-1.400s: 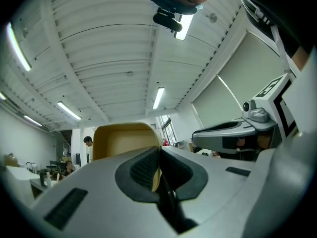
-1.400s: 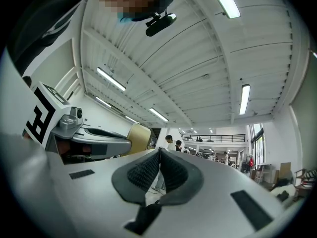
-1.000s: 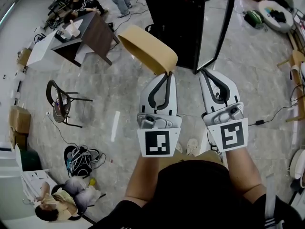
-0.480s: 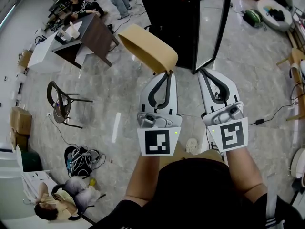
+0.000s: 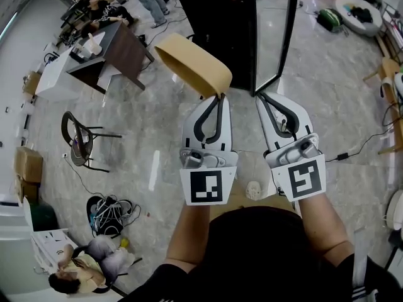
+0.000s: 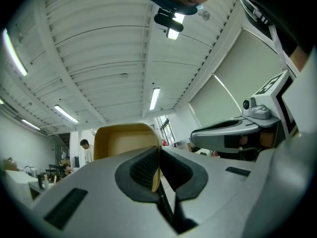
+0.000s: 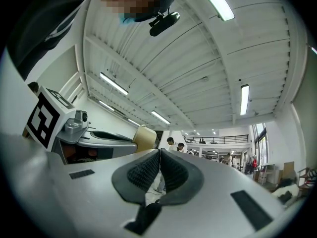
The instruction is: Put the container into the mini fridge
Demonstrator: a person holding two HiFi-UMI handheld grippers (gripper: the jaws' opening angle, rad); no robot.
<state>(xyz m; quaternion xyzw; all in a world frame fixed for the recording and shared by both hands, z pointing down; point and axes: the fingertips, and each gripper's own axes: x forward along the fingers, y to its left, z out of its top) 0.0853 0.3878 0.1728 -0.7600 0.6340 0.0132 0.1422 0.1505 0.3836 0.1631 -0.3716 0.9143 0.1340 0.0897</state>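
Head view shows the tan container (image 5: 192,61) pinched by its rim in the closed left claw (image 5: 220,96), held up in front of the open mini fridge (image 5: 214,30). The right claw (image 5: 259,95) is closed on nothing. The pickup looks done, but the container is not yet inside.

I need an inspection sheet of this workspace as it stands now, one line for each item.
Surface: grey marbled floor, nothing else seen.
Job's things: tan plastic container held near the black mini fridge; its glass door is open.
Clutter: black chair, brown desk, cardboard boxes.
Grippers: left hand-held gripper shut on the container's rim; right hand-held gripper shut, empty.
Cables: tangled cable bundle on the floor; black cord at right.
Surroundings: seated person, others at the edges.
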